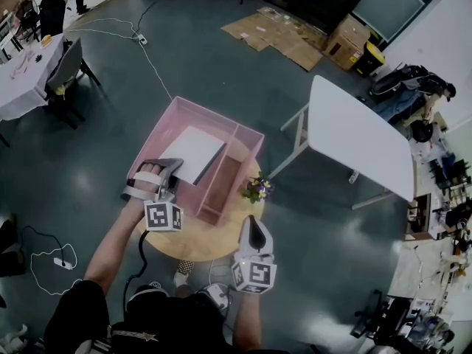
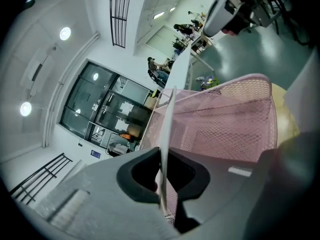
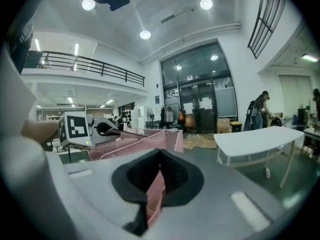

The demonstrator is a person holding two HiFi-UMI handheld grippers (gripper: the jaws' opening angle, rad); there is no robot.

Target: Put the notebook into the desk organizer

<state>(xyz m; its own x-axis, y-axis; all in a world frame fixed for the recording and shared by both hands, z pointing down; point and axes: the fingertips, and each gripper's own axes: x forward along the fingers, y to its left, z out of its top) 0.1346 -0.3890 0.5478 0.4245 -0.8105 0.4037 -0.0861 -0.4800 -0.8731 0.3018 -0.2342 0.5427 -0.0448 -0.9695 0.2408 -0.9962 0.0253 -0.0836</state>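
A pink mesh desk organizer point(image 1: 247, 133) stands on a round wooden table point(image 1: 198, 246). The white notebook point(image 1: 195, 152) lies tilted in its large left compartment. My left gripper point(image 1: 174, 167) is shut on the notebook's near corner. In the left gripper view the notebook's thin edge point(image 2: 167, 126) runs between the closed jaws of the left gripper point(image 2: 162, 173), with the organizer's mesh wall point(image 2: 225, 126) beyond. My right gripper point(image 1: 253, 226) hovers at the table's near right edge, shut and empty. In the right gripper view the right gripper point(image 3: 160, 156) faces the organizer point(image 3: 142, 143), with the left gripper point(image 3: 102, 129) at the left.
A small bunch of flowers point(image 1: 257, 190) sits by the organizer's right corner, just ahead of my right gripper. A white folding table point(image 1: 361, 135) stands to the right, flattened cardboard point(image 1: 280, 32) lies on the floor beyond, and cables point(image 1: 44, 260) run at the left.
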